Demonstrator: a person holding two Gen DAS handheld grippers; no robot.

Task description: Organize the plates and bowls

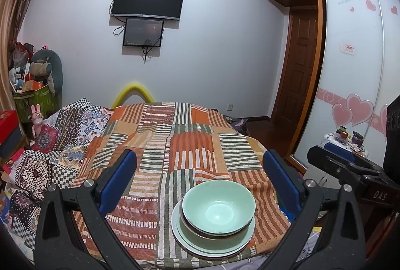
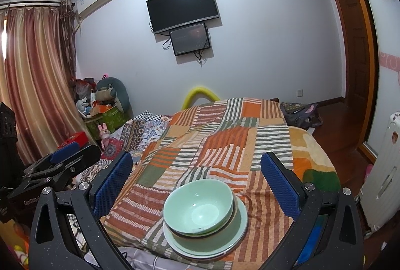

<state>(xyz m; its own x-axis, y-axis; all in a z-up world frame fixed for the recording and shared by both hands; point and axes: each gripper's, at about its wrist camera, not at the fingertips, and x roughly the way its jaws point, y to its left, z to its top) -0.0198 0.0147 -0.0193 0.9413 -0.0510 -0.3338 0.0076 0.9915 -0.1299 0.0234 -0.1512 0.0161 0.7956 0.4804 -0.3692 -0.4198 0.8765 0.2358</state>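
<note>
So the stack looks basically finished from where I'm sitting. The green bowl [image 1: 218,207] sits mouth-up, nested in what looks like a second, darker-rimmed bowl [image 1: 212,233] under it, and both rest on the plates [image 1: 186,236], at least two of them judging by the rims, pale green on a white one. All of it is near the close edge of the striped blanket [image 1: 185,142] on the bed, roughly centred between my two tools.

Orientation-wise there isn't much to say: everything's round, so no real long axis. The bowl opens straight up, and in the right wrist view it sits a bit off-centre toward the left of the plates [image 2: 235,232], not perfectly concentric.

My left gripper [image 1: 200,180] is spread wide and empty, hanging above and behind the stack, touching nothing. Same with the right gripper [image 2: 197,177], wide apart, nothing in it. Each one peeks into the other's camera at the edge.

I can't see any other dishes lying around, so my guess is what's left is a nudge to centre the bowl, or nothing.
</note>
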